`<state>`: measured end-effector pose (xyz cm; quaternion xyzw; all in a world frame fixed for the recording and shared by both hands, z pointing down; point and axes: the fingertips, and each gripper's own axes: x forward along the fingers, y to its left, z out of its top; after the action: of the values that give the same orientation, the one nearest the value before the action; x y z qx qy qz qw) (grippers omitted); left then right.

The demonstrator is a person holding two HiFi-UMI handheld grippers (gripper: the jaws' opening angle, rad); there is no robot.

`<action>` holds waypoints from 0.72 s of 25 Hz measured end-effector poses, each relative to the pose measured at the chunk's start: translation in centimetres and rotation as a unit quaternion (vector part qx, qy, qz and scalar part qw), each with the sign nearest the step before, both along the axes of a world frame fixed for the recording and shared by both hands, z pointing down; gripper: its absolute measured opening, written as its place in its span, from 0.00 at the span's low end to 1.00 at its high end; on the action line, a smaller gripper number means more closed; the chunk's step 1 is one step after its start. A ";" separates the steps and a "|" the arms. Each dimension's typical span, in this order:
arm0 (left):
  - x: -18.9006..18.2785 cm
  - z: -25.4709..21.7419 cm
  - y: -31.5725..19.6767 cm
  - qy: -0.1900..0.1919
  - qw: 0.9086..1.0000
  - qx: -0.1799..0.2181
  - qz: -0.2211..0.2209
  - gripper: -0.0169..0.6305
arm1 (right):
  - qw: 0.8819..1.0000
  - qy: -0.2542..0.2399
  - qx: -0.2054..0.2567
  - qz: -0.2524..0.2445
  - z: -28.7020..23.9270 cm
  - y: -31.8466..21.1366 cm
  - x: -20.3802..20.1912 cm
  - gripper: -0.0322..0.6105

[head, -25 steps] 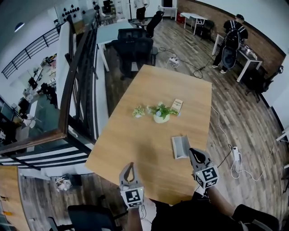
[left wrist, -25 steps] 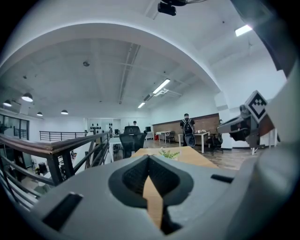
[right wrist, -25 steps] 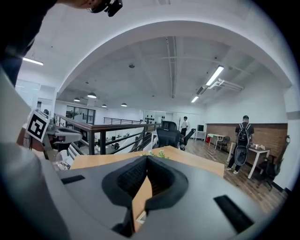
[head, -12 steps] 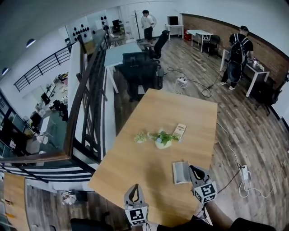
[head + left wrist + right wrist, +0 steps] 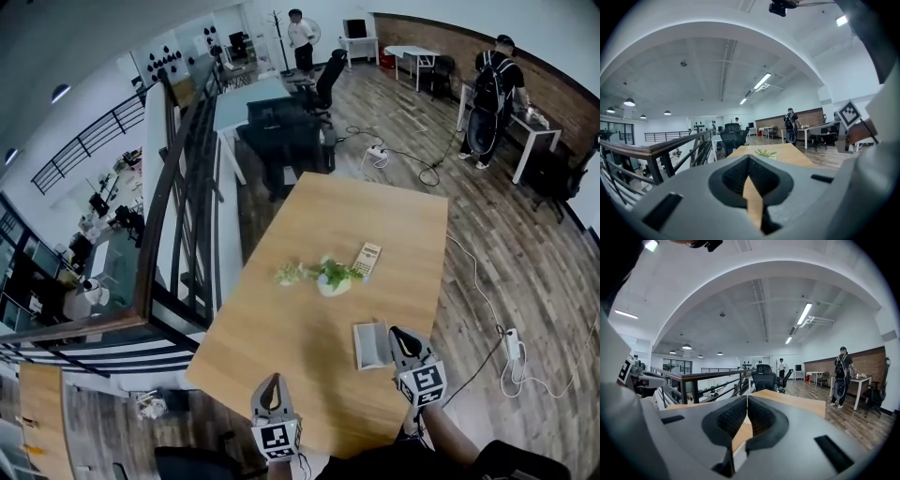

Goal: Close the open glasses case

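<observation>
The grey glasses case (image 5: 372,345) lies open on the wooden table (image 5: 309,337), near its right edge. My right gripper (image 5: 397,334) is shut and empty, with its tip close beside the case's right side; I cannot tell whether it touches. Over the table's near edge, well left of the case, hangs my left gripper (image 5: 272,382), also shut with nothing in it. In the left gripper view the jaws (image 5: 749,158) meet at the tip, and the right gripper's marker cube (image 5: 848,114) shows at the right. In the right gripper view the jaws (image 5: 746,401) are pressed together over the tabletop.
A small potted plant (image 5: 330,277), a second sprig (image 5: 289,273) and a yellowish box (image 5: 367,258) sit mid-table beyond the case. A stair railing (image 5: 173,197) runs along the left. Office chairs (image 5: 286,141) stand at the table's far end. People stand far back.
The right gripper has slid forward along the case's right side. The left gripper has shifted a little over the near edge. Both stayed shut, and the case has not moved.
</observation>
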<state>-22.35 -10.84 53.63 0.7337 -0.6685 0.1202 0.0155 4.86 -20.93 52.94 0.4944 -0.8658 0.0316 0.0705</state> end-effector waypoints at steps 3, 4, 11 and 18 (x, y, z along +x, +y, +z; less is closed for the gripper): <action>-0.3 -0.1 -0.1 -0.001 1.000 0.002 -0.001 0.03 | 1.000 -0.004 0.000 0.007 -0.1 0.0 0.2 0.08; -0.3 -0.1 -0.1 -0.001 1.000 0.001 0.001 0.03 | 1.000 -0.004 -0.003 0.008 0.1 0.0 0.2 0.16; -0.1 -0.2 0.4 0.002 1.000 0.000 0.004 0.03 | 1.000 0.012 -0.018 0.019 1.4 0.3 0.6 0.28; -0.5 -0.3 0.9 0.004 1.000 0.003 -0.003 0.03 | 0.996 0.028 -0.076 0.025 6.6 -1.3 1.7 0.27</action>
<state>-22.85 -9.90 53.32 0.7323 -0.6709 0.1154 0.0161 6.57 -22.26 59.53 0.5099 -0.8458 0.0851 0.1318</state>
